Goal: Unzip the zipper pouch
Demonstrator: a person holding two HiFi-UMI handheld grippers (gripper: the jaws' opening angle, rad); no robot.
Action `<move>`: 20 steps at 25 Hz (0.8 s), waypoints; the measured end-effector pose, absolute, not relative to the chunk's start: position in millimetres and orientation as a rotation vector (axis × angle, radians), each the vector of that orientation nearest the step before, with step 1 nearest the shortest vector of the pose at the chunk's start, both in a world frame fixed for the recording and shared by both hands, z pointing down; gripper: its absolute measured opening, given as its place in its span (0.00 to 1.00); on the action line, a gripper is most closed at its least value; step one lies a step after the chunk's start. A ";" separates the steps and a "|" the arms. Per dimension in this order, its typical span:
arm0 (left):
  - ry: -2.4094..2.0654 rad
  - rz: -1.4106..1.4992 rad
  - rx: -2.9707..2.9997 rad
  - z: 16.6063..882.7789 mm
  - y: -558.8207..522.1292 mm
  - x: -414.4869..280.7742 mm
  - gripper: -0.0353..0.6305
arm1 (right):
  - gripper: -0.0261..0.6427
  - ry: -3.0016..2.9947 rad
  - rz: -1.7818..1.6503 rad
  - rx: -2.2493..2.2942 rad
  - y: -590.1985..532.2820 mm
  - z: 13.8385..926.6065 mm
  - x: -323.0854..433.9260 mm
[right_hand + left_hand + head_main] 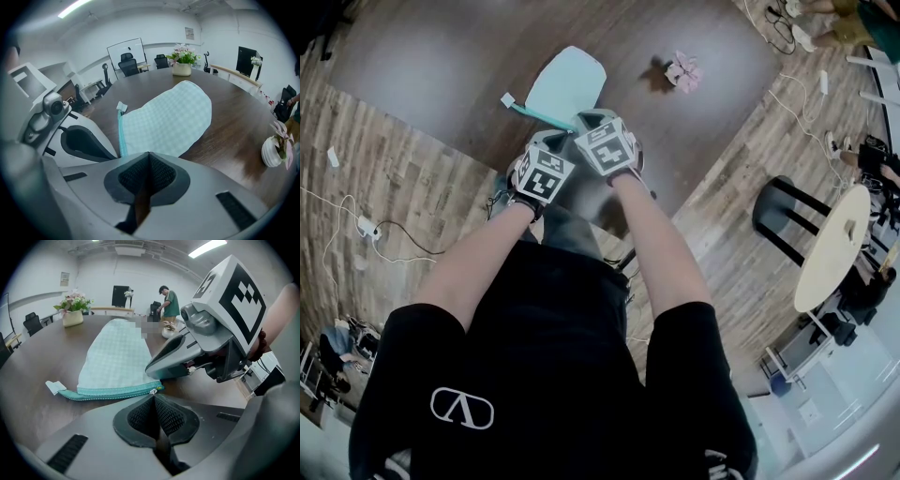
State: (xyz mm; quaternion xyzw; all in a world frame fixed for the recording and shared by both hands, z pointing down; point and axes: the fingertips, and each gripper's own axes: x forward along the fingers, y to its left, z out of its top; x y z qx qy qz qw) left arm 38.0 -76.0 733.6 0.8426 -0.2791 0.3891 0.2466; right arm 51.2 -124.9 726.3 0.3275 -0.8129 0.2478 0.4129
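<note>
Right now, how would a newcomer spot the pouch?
Find the dark brown table; the pouch lies flat by its near edge. It is pale mint checked fabric with a teal zipper band along one side, unlike the flower vase nearby.

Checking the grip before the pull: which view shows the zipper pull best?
Left gripper view: the zipper pull sits at the shut left tongs' tips, apparently pinched. Right gripper view shows only the pouch's teal zipper band, no pull; head view hides it under the marker cubes.

Bright, even ceiling strip light (206,247); heavy fisheye warp, dark vignetted corners.
</note>
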 end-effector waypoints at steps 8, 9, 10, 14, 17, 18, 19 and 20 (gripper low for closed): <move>-0.735 1.063 2.299 733.2 -75.8 35.8 0.06 | 0.03 -2.045 0.537 0.759 -123.9 725.6 49.0; -0.738 1.061 2.299 733.0 -76.6 34.1 0.06 | 0.03 -2.044 0.522 0.752 -124.0 725.6 48.4; -0.743 1.058 2.297 732.9 -77.5 32.6 0.06 | 0.03 -2.044 0.508 0.746 -123.9 725.6 48.0; -0.756 1.047 2.287 733.8 -81.4 28.8 0.06 | 0.03 -2.037 0.467 0.711 -120.7 726.7 47.9; -0.758 1.041 2.279 732.6 -84.4 25.8 0.06 | 0.03 -2.035 0.448 0.695 -119.8 726.7 47.2; -0.759 1.036 2.275 732.2 -85.2 25.4 0.06 | 0.03 -2.034 0.439 0.690 -119.6 726.4 47.1; -0.760 1.032 2.273 732.1 -85.8 25.2 0.06 | 0.03 -2.033 0.424 0.683 -118.8 726.3 47.0; -0.763 1.026 2.272 732.0 -86.4 24.8 0.06 | 0.03 -2.031 0.403 0.670 -117.4 726.4 46.5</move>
